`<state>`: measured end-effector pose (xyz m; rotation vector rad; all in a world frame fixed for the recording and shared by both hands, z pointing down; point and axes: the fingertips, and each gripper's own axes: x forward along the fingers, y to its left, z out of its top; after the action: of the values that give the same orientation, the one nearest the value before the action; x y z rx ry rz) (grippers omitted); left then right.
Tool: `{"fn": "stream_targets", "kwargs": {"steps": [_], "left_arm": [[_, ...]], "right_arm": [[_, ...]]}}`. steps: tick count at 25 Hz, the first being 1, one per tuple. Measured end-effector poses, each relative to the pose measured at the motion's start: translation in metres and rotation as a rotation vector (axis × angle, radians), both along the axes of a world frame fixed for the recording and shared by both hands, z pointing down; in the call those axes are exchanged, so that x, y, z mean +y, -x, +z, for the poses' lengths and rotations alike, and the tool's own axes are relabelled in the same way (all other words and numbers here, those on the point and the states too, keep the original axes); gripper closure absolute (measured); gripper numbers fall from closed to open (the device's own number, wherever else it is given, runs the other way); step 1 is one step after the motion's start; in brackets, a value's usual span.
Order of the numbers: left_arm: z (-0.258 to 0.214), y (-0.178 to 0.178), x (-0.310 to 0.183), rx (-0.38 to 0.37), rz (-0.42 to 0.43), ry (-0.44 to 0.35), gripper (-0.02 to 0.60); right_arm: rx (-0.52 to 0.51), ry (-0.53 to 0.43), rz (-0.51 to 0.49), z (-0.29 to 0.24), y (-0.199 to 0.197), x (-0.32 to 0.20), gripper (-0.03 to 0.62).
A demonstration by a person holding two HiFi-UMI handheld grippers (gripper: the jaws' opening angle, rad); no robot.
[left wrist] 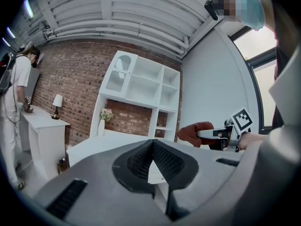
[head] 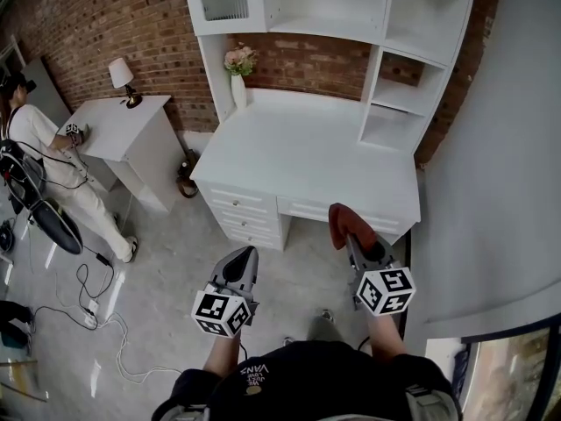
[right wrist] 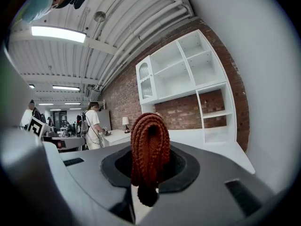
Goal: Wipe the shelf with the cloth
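Between right tongs (right wrist: 150, 171), folded cloth (right wrist: 149, 142)

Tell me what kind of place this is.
Probably a studio or workshop staged as a furnished room, not a home: a white desk with shelves stands against a bare brick wall, loose cables trail over the concrete floor, and another person works at a side table.
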<state>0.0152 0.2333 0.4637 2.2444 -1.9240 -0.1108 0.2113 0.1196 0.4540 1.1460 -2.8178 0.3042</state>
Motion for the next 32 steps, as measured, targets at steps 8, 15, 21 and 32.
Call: {"fn": "stream_targets", "kwargs": {"steps": [8,15,21,32], "left_arm": [[0.01,0.03,-0.05,0.021,-0.036,0.005,0.574],[-0.001,0.041,-0.122,0.0,-0.066,-0.005,0.574],[-0.015,0.046,-0.191,-0.027,-0.085,-0.025,0.574],[-0.002,0.043,-0.297,-0.035,-0.127,-0.026,0.574]], "right_arm": [[0.0,-0.005,-0.003,0.003,0.029,-0.065,0.507],[-0.021,-0.014,-0.029,-0.003,0.044,-0.144,0.507],[-0.04,-0.027,-0.061,-0.012,0.056,-0.214,0.507],[-0.043,-0.052,-0.11,-0.005,0.059,-0.322,0.507]]}}
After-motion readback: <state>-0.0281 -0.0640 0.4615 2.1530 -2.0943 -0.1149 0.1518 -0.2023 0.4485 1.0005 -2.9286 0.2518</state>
